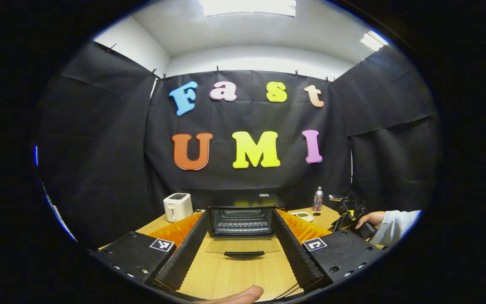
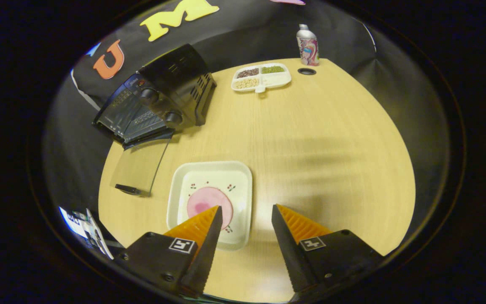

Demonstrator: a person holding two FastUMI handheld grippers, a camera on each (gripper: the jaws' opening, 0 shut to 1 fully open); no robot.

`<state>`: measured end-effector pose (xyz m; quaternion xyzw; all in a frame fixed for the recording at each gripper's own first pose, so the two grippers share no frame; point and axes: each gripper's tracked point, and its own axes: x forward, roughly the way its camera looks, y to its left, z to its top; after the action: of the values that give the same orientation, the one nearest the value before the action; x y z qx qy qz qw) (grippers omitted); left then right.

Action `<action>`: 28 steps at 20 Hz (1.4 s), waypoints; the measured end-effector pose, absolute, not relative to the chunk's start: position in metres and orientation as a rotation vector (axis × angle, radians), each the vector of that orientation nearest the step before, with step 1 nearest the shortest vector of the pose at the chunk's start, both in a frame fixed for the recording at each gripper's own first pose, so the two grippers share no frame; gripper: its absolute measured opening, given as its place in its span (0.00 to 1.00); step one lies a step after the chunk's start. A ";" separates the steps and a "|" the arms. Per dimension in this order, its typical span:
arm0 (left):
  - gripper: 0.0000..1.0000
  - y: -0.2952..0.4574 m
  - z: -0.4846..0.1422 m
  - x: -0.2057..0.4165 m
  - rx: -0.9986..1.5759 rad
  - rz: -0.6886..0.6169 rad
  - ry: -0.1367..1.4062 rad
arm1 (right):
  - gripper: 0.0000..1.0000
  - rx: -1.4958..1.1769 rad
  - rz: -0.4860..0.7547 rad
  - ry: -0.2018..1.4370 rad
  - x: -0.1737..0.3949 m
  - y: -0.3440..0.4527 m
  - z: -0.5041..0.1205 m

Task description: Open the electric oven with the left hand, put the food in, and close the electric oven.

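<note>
Our left gripper (image 1: 243,236) hangs released, facing the electric oven (image 1: 243,217), whose glass door (image 1: 243,245) already lies flat on the counter (image 1: 226,274), so we judge the opening done and the loading step in hand. Our right gripper (image 2: 245,217) is spread and empty over the white tray (image 2: 209,202); its pink round slice of food (image 2: 205,200) sits in the middle. Next we must close on the tray's rim and carry it level to the oven's mouth.

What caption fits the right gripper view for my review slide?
Open right claw hovers above a white tray holding a pink food slice, with the electric oven door down.
</note>
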<state>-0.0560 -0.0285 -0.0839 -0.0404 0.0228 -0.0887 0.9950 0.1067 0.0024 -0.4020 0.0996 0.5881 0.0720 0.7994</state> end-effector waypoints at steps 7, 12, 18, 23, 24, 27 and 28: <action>0.96 -0.030 -0.079 -0.061 -0.015 -0.168 0.022 | 0.04 0.250 0.157 1.328 0.111 0.008 -0.429; 0.96 -0.028 -0.077 -0.059 0.001 -0.163 0.026 | 0.04 0.484 0.178 1.345 0.111 0.012 -0.426; 0.96 -0.022 -0.085 -0.056 -0.016 -0.150 0.053 | 0.04 0.531 0.210 1.307 0.100 0.004 -0.407; 0.96 -0.018 -0.086 -0.058 -0.024 -0.140 0.062 | 0.00 0.477 0.212 1.270 0.090 -0.003 -0.378; 0.96 -0.017 -0.087 -0.058 -0.029 -0.141 0.066 | 0.00 0.458 0.222 1.261 0.087 -0.003 -0.370; 0.96 -0.013 -0.094 -0.061 -0.034 -0.133 0.080 | 0.04 0.435 0.277 1.223 0.078 0.016 -0.340; 0.96 -0.010 -0.095 -0.063 -0.032 -0.128 0.082 | 0.04 0.430 0.297 1.211 0.074 0.023 -0.331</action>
<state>-0.0625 -0.0098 -0.0951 -0.0162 0.0407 -0.0639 0.9970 0.0740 0.0231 -0.3311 0.1996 0.5624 0.1379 0.7905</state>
